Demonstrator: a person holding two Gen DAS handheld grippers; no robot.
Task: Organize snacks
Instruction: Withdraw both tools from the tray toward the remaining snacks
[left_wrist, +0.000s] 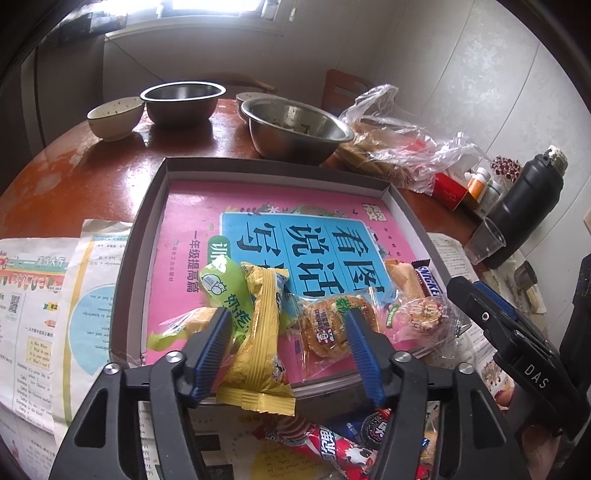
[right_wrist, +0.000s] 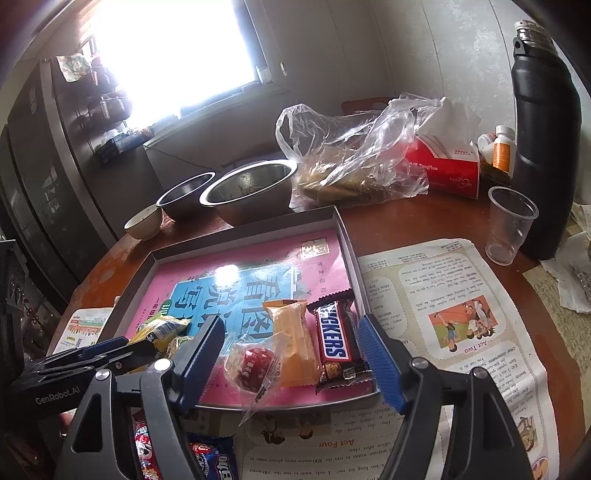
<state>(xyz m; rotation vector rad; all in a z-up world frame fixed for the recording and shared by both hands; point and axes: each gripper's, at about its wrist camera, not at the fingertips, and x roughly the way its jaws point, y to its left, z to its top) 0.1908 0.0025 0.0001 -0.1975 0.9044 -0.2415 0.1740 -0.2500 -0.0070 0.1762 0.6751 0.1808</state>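
Note:
A grey shallow box (left_wrist: 147, 221) (right_wrist: 347, 243) lined with a pink book cover holds snacks along its near side: a green packet (left_wrist: 225, 288), a yellow packet (left_wrist: 258, 332) draped over the near rim, a round cracker pack (left_wrist: 327, 328), a red candy (left_wrist: 424, 314) (right_wrist: 255, 365), an orange packet (right_wrist: 295, 339) and a Snickers bar (right_wrist: 332, 339) (left_wrist: 428, 280). My left gripper (left_wrist: 291, 332) is open, its fingers either side of the yellow packet and cracker pack. My right gripper (right_wrist: 291, 343) is open above the candy, orange packet and Snickers. More snacks, a red wrapper (left_wrist: 325, 446) (right_wrist: 147, 454) and an Oreo pack (left_wrist: 373, 428), lie in front of the box.
Two steel bowls (left_wrist: 295, 129) (left_wrist: 181, 103) and a small ceramic bowl (left_wrist: 114, 118) stand behind the box. A plastic bag of food (right_wrist: 351, 158), a red tissue box (right_wrist: 447, 166), a plastic cup (right_wrist: 509, 225) and a black flask (right_wrist: 543, 147) stand at the right. Printed paper sheets (right_wrist: 443, 314) cover the table.

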